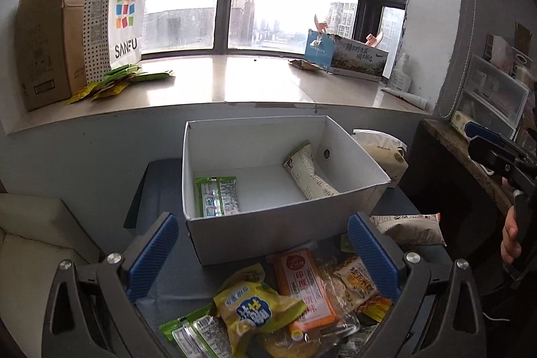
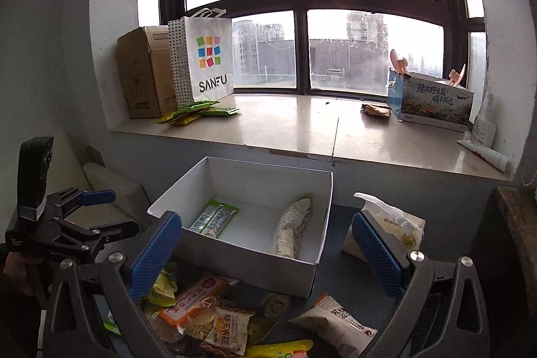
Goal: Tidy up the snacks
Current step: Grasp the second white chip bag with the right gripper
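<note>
A white open box [image 1: 261, 234] [image 2: 255, 254] sits on a dark table. In it lie a green packet [image 1: 218, 195] [image 2: 214, 218] at the left and a cream packet [image 1: 308, 170] [image 2: 292, 227] at the right. A pile of loose snacks lies in front of the box: a yellow pack [image 1: 251, 311], an orange pack [image 1: 302, 284] [image 2: 191, 297], a rice-cracker pack [image 2: 231, 324] and a beige pack [image 2: 339, 321]. My left gripper [image 1: 265, 254] is open and empty above the pile. My right gripper [image 2: 268, 257] is open and empty above the box's front edge.
A cream bag [image 2: 386, 223] [image 1: 386, 150] stands right of the box. The windowsill [image 2: 302, 123] behind holds a cardboard box [image 2: 144, 72], a SANFU bag [image 2: 204, 59], green packets [image 2: 198, 111] and a printed carton [image 2: 433, 101]. A pale seat [image 1: 37, 240] is at left.
</note>
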`<state>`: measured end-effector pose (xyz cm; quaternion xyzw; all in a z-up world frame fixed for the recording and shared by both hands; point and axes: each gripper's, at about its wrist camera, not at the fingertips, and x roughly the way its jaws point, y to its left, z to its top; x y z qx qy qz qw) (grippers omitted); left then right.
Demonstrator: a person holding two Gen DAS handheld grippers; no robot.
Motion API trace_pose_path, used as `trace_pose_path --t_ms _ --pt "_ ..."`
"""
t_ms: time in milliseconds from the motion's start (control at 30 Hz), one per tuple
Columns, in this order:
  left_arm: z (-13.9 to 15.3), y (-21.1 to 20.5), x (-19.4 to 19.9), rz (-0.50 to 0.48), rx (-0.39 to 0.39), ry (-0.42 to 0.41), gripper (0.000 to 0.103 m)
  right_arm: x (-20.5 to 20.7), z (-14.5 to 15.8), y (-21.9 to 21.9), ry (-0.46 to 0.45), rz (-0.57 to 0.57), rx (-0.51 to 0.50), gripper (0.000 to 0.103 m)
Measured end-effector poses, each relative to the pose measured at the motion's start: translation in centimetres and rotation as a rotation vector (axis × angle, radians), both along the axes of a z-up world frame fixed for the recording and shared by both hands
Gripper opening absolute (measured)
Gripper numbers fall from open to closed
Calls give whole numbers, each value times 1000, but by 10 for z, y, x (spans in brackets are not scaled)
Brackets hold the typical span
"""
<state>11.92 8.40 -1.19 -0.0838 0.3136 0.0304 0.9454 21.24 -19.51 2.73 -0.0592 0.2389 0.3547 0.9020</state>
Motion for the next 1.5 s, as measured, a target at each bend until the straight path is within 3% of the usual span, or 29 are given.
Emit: trace_pose_path --t_ms 133,300,567,767,933,1133,1367,1400,1500 --pt "-10 -11 -49 22 -22 -21 103 -48 -9 -32 -13 -18 27 103" --pt "-27 -25 -93 -19 -48 -11 103 -89 -37 -61 69 -42 63 103" --pt "-36 -34 -106 -26 -54 23 103 -102 -69 -83 194 -69 91 103" --pt "-36 -36 -103 -42 -55 28 103 -72 -77 -88 223 -64 36 103" --pt "-42 -32 -104 -33 -71 50 103 -14 -89 -81 242 -34 -89 103" --pt "-50 -29 -108 -23 -69 76 103 63 -135 -59 302 -26 -337 102" --pt "-54 -22 -107 -16 -94 85 103 96 -169 -47 358 14 -444 100" --pt "-55 -22 -107 -14 -95 84 103 98 -173 -44 363 17 -464 96" --pt "-54 -20 -108 -16 -99 81 103 105 -187 -41 437 35 -495 60"
